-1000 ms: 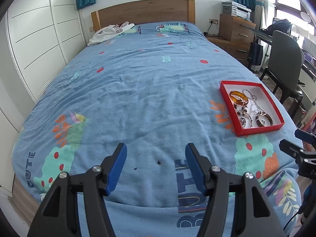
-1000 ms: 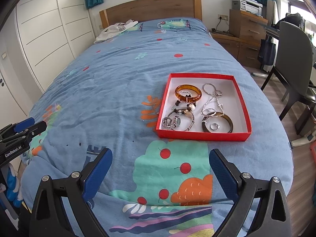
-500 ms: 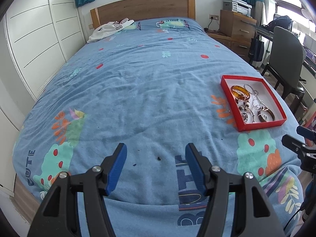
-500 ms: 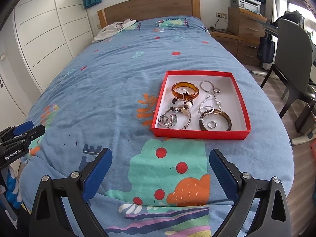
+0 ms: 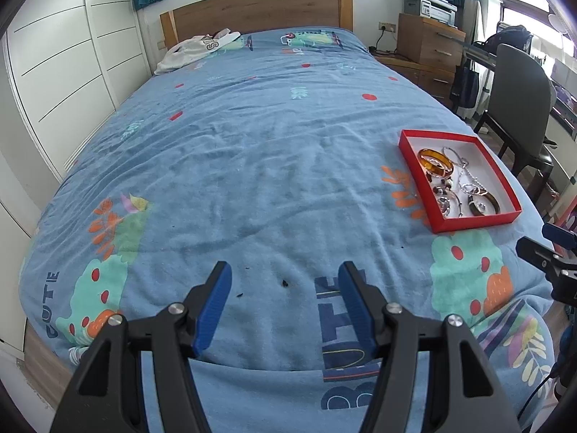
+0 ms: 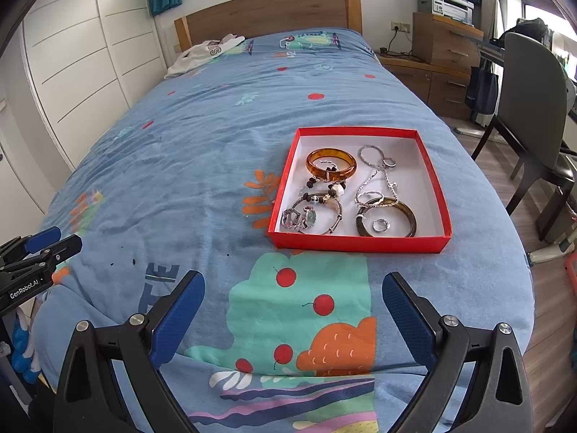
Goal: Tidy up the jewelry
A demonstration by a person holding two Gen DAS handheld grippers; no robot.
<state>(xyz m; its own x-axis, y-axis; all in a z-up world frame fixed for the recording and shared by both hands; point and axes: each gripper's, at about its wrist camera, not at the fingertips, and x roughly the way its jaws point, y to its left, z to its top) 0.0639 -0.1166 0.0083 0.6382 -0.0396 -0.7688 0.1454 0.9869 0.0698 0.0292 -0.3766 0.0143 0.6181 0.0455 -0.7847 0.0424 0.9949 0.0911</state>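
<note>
A red box [image 6: 438, 187] with a white inside lies on the blue bedspread; it also shows in the left wrist view [image 5: 414, 166]. In it lie an amber bangle [image 6: 331, 164], a dark bangle [image 6: 386, 217], a silver chain [image 6: 377, 171], beaded bracelets [image 6: 322, 202] and a small ring [image 6: 381, 224]. My right gripper [image 6: 293, 301] is open and empty, hovering over the bed's foot in front of the box. My left gripper [image 5: 285, 294] is open and empty, over the bed well left of the box.
The bed [image 5: 252, 144] has a wooden headboard [image 5: 256, 9] and white clothing [image 5: 194, 50] near it. White wardrobe doors [image 5: 61, 68] stand to the left. A grey chair [image 6: 530, 108] and wooden drawers [image 6: 443, 43] stand to the right.
Both grippers have drawn back and risen slightly, so the box sits a little farther off in both views. The jaws stay open. The jewelry has not moved.
</note>
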